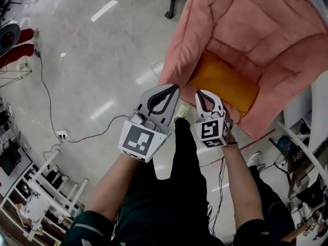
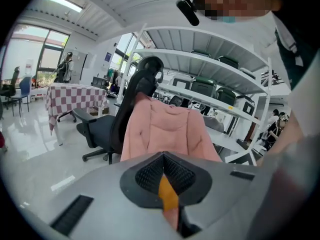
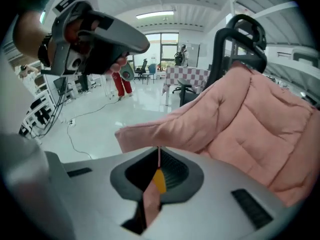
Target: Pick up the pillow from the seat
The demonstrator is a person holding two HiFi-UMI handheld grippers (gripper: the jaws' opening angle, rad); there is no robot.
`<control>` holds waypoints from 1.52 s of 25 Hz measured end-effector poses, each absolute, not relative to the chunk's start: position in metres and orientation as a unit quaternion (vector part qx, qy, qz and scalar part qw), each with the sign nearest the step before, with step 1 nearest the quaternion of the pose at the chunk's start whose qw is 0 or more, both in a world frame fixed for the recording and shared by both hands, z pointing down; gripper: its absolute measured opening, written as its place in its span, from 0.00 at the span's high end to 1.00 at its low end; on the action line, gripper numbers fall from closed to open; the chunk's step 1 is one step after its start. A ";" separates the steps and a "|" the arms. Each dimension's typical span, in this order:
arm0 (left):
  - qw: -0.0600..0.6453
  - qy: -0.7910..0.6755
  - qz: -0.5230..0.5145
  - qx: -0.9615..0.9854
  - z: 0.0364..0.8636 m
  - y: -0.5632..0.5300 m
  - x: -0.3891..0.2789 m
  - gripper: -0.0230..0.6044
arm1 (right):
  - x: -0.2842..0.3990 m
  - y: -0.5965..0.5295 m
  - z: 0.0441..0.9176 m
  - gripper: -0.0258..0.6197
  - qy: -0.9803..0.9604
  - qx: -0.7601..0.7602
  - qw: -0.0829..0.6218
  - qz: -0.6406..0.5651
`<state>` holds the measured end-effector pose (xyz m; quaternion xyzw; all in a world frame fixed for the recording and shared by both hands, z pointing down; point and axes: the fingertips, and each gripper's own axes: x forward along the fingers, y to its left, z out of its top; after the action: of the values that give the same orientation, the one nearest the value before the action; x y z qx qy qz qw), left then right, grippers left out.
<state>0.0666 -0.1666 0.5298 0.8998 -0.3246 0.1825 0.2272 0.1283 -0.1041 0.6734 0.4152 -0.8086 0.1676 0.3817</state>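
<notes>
An orange pillow lies on the seat of a chair draped in a pink padded cover. Both grippers hover side by side just short of the seat's front edge, near the pillow's near corner. My left gripper is shut with nothing in it; its tips point at the pink front edge. The right gripper is shut too, and empty. In the left gripper view the jaws meet, with a sliver of pillow showing behind them. In the right gripper view the jaws meet in front of the pink cover.
Cables and a power strip lie on the glossy floor at left. A white rack stands at lower left, white shelving at right. A black office chair and a checkered table stand beyond the pink chair.
</notes>
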 end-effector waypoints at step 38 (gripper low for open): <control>0.277 -0.374 0.199 0.862 0.593 -0.162 0.025 0.96 | 0.127 -0.106 0.862 0.90 -0.702 0.133 0.694 -0.092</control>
<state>0.0250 -0.1622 0.5929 0.8623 -0.3744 0.1991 0.2770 0.1266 -0.1061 0.8618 0.1328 -0.7017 -0.0917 0.6939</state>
